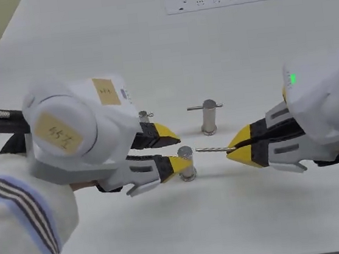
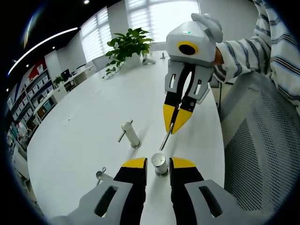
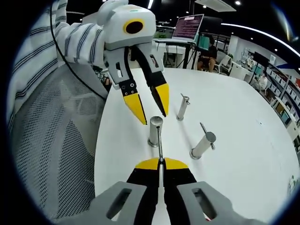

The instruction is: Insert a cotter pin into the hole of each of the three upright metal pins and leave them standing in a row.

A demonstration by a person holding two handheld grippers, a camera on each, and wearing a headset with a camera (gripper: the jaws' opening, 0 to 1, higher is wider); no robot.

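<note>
Pinching one cotter pin (image 1: 211, 150), the right tool (image 1: 233, 149) held its tip at the nearest of three upright metal pins (image 1: 186, 162), which stood between the spread jaws of the left tool (image 1: 176, 150); the other two already carried theirs.

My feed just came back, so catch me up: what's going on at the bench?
The right gripper is shut on a cotter pin, its tip aimed at the head of the near metal pin. The left gripper is open, one jaw either side of that pin. The back pin already carries a cotter pin through its top; the third pin seems to as well.
</note>
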